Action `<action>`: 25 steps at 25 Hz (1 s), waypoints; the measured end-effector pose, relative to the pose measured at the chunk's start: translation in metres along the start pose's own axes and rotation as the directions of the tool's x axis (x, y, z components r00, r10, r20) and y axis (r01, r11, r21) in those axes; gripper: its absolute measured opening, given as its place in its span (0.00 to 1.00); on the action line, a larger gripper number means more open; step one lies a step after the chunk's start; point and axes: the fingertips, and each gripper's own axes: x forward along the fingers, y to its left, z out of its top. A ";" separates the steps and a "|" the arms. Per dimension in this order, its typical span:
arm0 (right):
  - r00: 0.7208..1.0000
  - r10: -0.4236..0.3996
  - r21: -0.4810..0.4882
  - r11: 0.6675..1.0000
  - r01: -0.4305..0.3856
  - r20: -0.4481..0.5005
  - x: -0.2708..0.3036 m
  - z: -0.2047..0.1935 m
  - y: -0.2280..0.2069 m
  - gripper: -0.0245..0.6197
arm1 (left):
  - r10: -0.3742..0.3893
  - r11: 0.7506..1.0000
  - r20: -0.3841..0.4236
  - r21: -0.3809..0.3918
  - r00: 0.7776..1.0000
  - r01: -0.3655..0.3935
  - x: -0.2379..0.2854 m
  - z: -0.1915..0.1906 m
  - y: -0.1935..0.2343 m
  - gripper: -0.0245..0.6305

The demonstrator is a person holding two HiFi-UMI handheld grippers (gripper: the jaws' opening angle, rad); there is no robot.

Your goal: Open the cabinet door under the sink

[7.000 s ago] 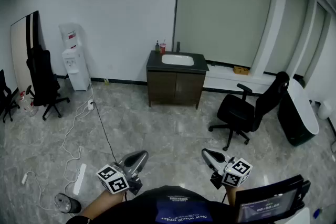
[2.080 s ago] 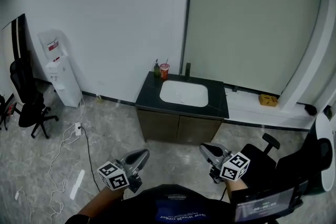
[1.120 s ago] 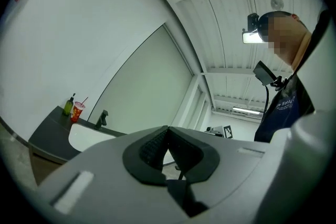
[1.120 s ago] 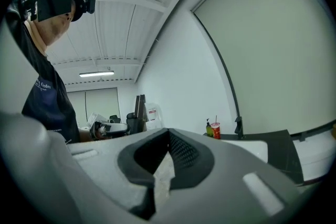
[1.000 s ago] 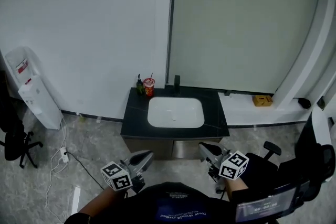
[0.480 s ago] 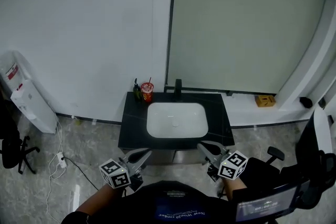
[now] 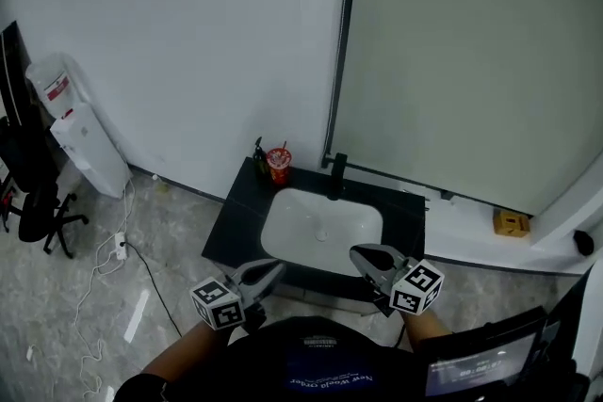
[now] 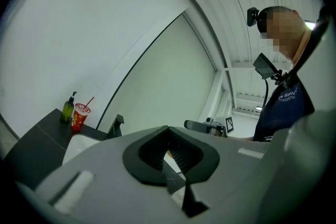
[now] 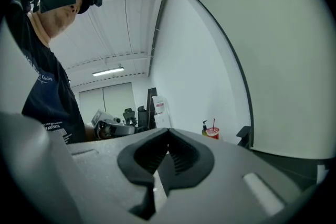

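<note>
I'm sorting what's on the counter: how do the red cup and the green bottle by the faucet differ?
The bottle is green and slim with a dark pump on top; the cup is red and wider, with a straw sticking out. The cup stands between the bottle and the faucet. Both stand upright on the dark counter behind the sink.

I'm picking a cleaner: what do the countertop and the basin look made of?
Countertop: black, flat and mostly matte, possibly stone or a stone-look laminate; I can't tell which. Basin: probably glazed ceramic, being smooth, evenly white and softly shiny.
</note>
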 end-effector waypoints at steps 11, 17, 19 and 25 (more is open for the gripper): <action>0.955 0.286 0.024 0.958 -0.285 -0.076 0.057 -0.008 -0.027 0.04 | 0.201 0.979 0.035 -0.027 0.979 -0.200 0.030 -0.013 0.020 0.04; 0.915 0.385 0.050 0.923 -0.382 -0.119 0.092 -0.020 -0.014 0.04 | 0.302 0.952 0.063 -0.069 0.951 -0.298 0.003 -0.022 0.035 0.04; 0.906 0.400 0.053 0.917 -0.396 -0.136 0.103 -0.025 -0.009 0.04 | 0.329 0.943 0.073 -0.083 0.942 -0.323 -0.011 -0.024 0.044 0.04; 0.900 0.397 0.046 0.918 -0.395 -0.180 0.134 -0.032 0.007 0.04 | 0.328 0.941 0.092 -0.120 0.940 -0.316 -0.034 -0.036 0.072 0.04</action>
